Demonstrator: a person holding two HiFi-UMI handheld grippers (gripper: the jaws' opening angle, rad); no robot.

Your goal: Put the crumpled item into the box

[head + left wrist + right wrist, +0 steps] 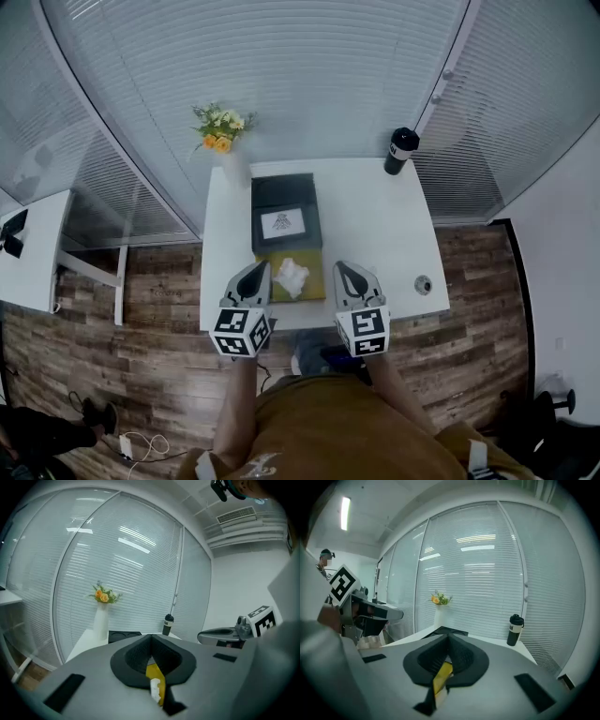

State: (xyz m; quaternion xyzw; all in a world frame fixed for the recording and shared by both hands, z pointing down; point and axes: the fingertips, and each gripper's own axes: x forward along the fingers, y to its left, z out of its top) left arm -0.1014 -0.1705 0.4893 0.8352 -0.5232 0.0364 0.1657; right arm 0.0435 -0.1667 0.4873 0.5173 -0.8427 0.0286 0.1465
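Observation:
A crumpled white paper point(292, 275) lies on an olive-yellow mat point(316, 284) at the near side of the white table point(375, 225). Just behind it sits the black box point(286, 220), with a white card showing on it. My left gripper point(258, 269) hovers at the paper's left and my right gripper point(347, 270) at its right, both over the table's near edge. Both are shut with nothing held. In the left gripper view the jaws point(151, 641) meet, and a strip of yellow mat and white paper point(154, 686) shows below them. The right gripper point(449, 639) looks the same.
A white vase of flowers point(225, 131) stands at the table's back left, and a black bottle point(401, 150) at its back right. A small round object point(423, 284) lies near the front right edge. Another white desk point(33, 253) stands at the left. Glass walls with blinds enclose the back.

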